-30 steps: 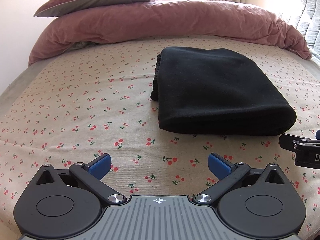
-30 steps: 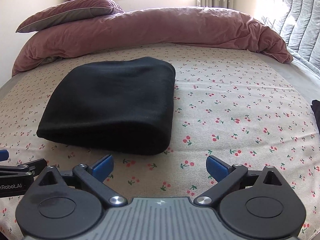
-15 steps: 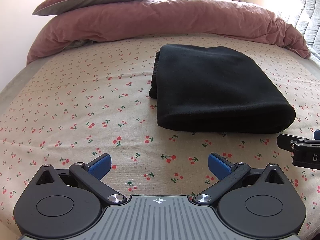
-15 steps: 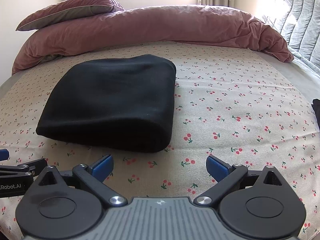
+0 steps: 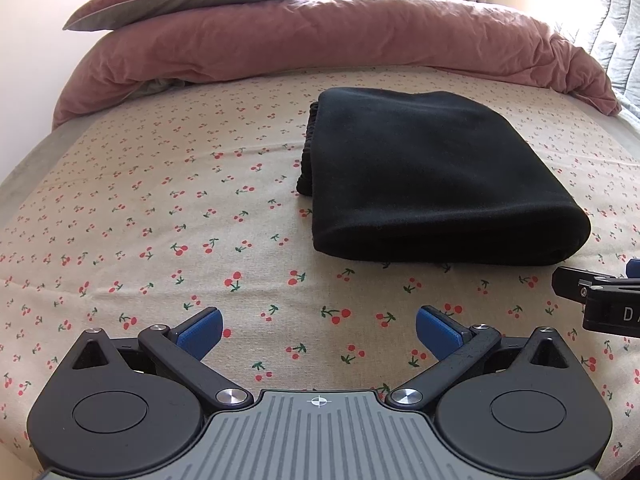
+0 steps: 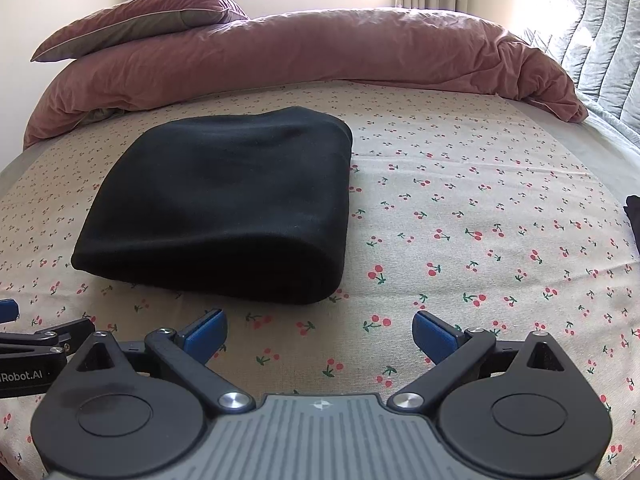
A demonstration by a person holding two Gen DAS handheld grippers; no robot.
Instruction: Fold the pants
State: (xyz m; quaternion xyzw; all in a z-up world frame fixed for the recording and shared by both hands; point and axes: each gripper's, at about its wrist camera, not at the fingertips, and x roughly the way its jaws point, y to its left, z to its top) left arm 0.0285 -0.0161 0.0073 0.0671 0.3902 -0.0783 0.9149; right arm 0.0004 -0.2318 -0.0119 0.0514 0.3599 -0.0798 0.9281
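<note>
both spread grippers backed off slightly from folded black pants (image 5: pixel 432 176)

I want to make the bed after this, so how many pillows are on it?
1. A single pillow lies at the far left end of the bed, resting on top of the bunched pink duvet. Others could be hidden behind the duvet.

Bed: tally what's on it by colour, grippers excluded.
Black: 1, the folded pants
Dusty pink: 2, the duvet bunched along the far side and the pillow lying on top of it
Cherry print: 1, the sheet under it all
Total: 4
A dark shape at the right edge of the right wrist view is too cut off to identify, so it is not counted.
</note>
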